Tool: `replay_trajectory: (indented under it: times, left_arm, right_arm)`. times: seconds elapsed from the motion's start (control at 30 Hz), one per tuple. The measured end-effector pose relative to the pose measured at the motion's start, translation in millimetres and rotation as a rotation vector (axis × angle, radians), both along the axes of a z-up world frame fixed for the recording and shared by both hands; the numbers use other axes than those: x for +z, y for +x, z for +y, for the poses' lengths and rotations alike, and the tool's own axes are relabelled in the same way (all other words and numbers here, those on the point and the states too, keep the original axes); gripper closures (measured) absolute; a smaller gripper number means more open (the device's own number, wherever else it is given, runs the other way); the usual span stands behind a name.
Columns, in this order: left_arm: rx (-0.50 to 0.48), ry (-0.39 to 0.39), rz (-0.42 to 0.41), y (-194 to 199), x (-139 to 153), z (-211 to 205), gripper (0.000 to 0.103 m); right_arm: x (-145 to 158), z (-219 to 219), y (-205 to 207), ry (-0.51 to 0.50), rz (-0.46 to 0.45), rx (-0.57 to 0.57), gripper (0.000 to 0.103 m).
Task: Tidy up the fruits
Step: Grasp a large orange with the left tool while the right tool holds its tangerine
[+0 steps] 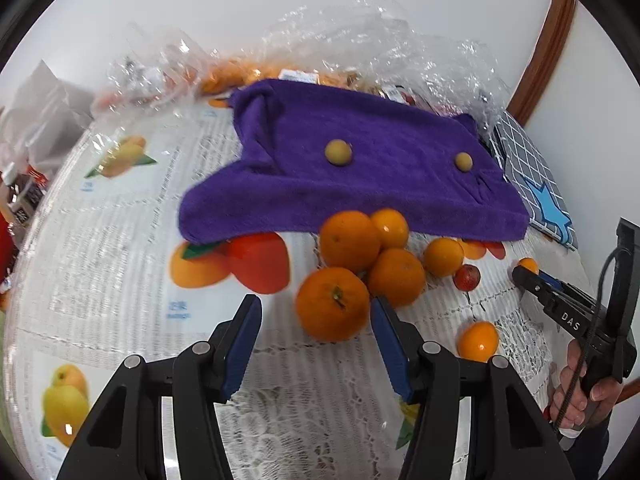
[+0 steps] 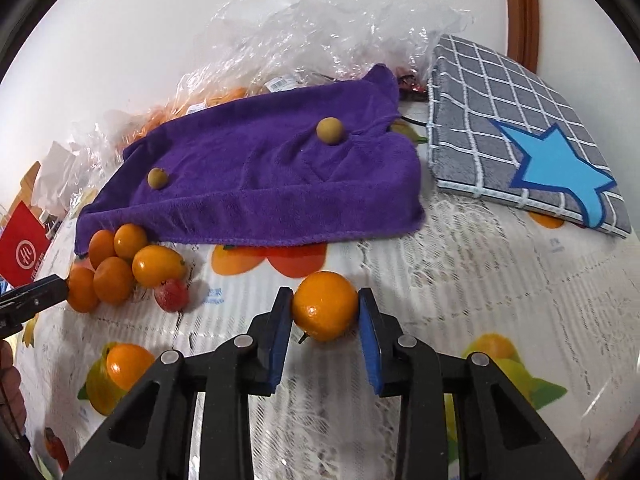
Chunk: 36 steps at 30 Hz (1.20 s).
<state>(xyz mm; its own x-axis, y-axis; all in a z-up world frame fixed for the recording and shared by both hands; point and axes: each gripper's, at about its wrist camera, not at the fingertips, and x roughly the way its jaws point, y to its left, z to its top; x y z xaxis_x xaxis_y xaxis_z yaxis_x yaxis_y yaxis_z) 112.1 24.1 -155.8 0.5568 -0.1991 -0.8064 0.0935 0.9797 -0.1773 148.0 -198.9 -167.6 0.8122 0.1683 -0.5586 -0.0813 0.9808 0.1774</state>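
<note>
A cluster of oranges (image 1: 362,258) lies in front of a purple towel (image 1: 360,160) that carries two small greenish-yellow fruits (image 1: 338,153). My left gripper (image 1: 316,312) is open, its jaws on either side of the nearest orange (image 1: 333,304), which rests on the table. A small red fruit (image 1: 466,277) and a lone orange (image 1: 478,341) lie to the right. My right gripper (image 2: 325,310) is shut on an orange (image 2: 324,306) at table level; it also shows in the left wrist view (image 1: 524,272). The cluster (image 2: 116,264) and red fruit (image 2: 172,295) sit to its left.
The table has a fruit-printed cloth under lace (image 2: 460,280). A grey checked cloth with a blue star (image 2: 520,132) lies at the right. Crinkled clear plastic bags (image 2: 320,28) with more fruit are behind the towel. A red box (image 2: 22,250) stands at the left.
</note>
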Motion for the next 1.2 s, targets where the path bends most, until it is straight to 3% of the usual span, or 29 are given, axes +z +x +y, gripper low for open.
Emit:
replay_trajectory:
  times: [0.2,0.37,0.5,0.9,1.2]
  left_arm:
    - [-0.019,-0.017,0.024,4,-14,-7,0.049]
    - [-0.031,-0.009,-0.010,4,-16,-11,0.049]
    - [-0.028,-0.014,-0.034,4,-17,-9,0.062]
    - [0.016,-0.165,-0.090,-4,-18,24,0.063]
    - [0.033,-0.160,-0.144,-7,-6,27,0.063]
  right_arm:
    - [-1,-4,-5,0.018,-0.007,0.003,0.071]
    - [0,-1,-8,0.005,-0.022,0.006,0.071]
    - [1,-1,-13,0.001,-0.046,0.000,0.071]
    - [2,1,-17,-0.009,-0.070,0.004,0.071]
    - [6,5,-20,-0.030,-0.091,0.003,0.071]
